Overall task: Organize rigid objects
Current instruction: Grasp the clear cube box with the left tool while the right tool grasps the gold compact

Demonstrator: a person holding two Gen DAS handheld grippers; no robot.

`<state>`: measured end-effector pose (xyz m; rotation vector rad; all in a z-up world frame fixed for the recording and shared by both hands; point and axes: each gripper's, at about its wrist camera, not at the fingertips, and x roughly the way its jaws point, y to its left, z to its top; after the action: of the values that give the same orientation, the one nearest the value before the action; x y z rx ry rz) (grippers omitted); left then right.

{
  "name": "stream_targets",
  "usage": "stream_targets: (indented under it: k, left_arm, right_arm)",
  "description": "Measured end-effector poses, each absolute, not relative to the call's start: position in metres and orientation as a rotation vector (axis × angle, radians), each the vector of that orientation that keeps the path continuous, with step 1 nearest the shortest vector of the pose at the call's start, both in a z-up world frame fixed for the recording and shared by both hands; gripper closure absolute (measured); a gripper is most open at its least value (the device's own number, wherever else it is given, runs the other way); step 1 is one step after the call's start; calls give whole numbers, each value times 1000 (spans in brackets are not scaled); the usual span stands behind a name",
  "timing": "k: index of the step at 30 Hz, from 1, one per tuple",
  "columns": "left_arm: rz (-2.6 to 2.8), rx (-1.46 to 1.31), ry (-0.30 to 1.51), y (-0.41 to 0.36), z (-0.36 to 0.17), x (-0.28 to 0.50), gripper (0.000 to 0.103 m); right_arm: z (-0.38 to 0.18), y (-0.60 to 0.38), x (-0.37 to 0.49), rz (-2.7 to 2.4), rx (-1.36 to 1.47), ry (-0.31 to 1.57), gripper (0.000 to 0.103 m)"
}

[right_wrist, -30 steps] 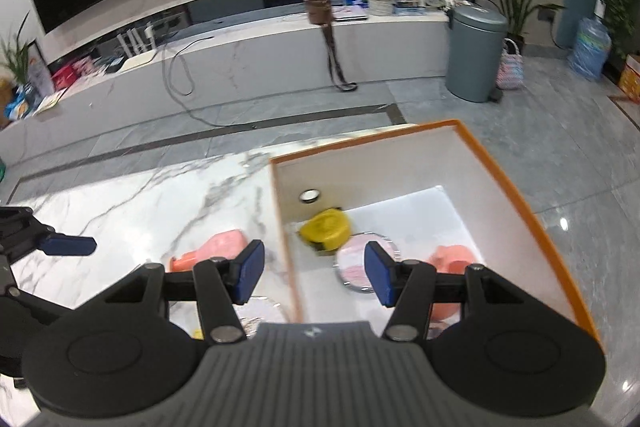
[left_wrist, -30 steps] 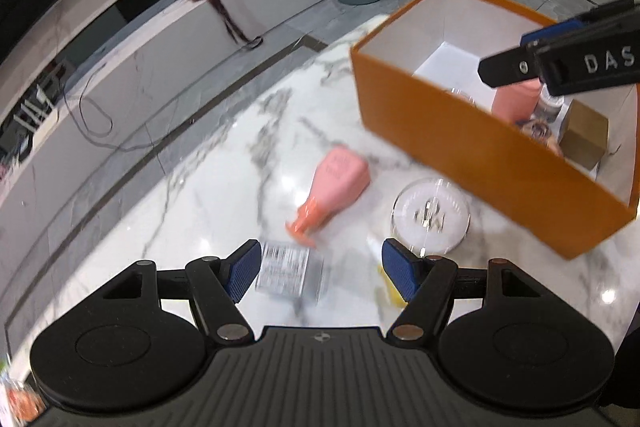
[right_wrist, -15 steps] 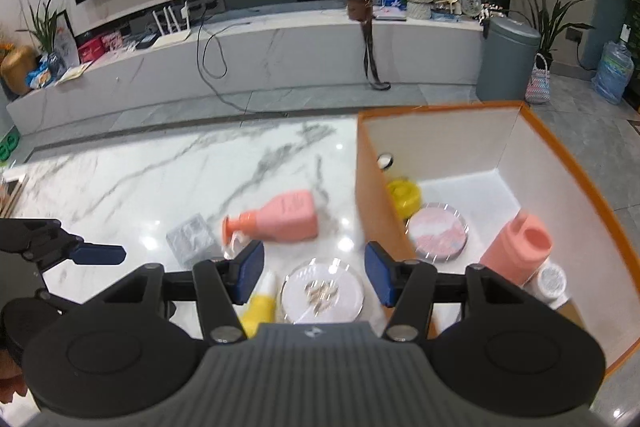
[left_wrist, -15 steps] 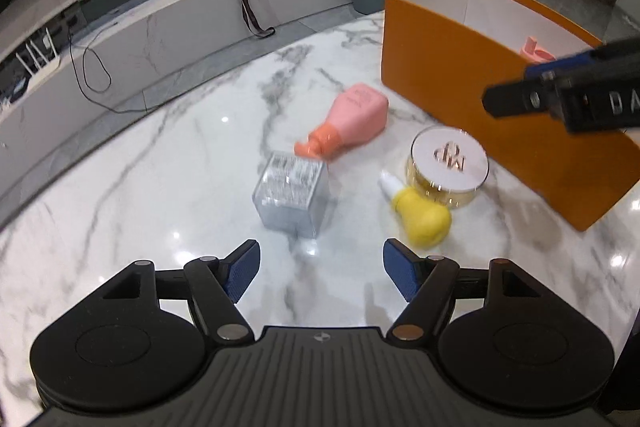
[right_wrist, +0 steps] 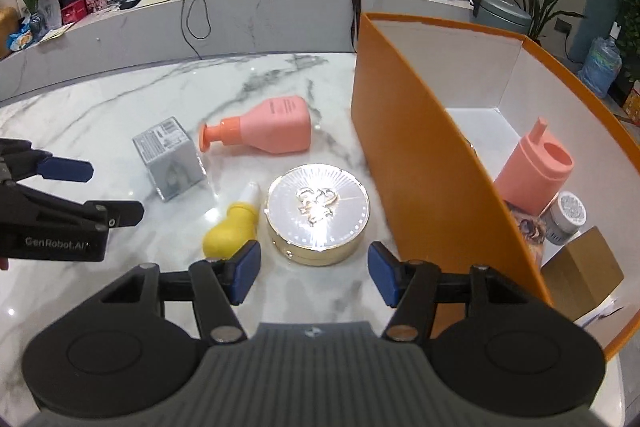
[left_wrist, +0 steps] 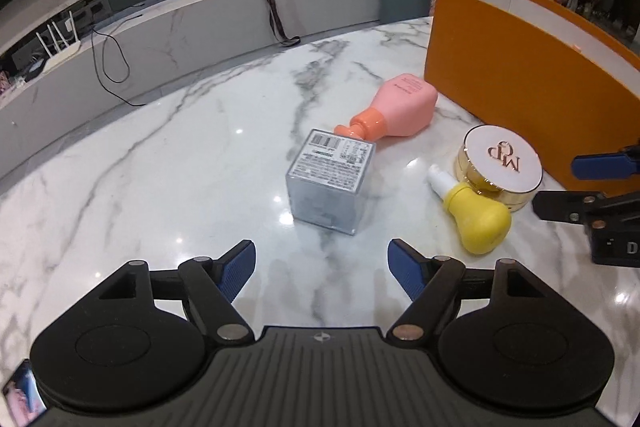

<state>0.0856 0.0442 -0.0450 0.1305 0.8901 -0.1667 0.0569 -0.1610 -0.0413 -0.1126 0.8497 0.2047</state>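
While both grippers hung above the marble desk (left_wrist: 168, 163), the left gripper (left_wrist: 321, 269) faced a clear cube (left_wrist: 330, 183), its fingers apart, having just widened, with nothing between them. The right gripper (right_wrist: 314, 273) faced a gold compact (right_wrist: 318, 213), its fingers likewise apart, just widened, and empty. A yellow bottle (right_wrist: 230, 229) touched the compact; a pink bottle (right_wrist: 272, 125) lay beside the orange box (right_wrist: 420, 147).
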Motion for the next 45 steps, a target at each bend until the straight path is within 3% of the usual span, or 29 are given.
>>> stream_targets:
  k: [12,31,35,37,45]
  left_arm:
    - [-186,136,824,35,-49,103,14]
    - [-183,122,773,44,-61,123,15]
    - [-207,94,779,49,-59,123,26]
    - [-237,79,786,51,-57,121,43]
    - [-270,102,826,60,-53,97,44]
  right_arm:
    - [-51,-160,71,138,-13,803,43]
    - [-76,-147,90,61,49,783,29]
    - [-82,-143,95,68,19,789,28]
    - [-83,-141,95,79,-1,782,29]
    - [-82,-134,90,212,-68,797,29]
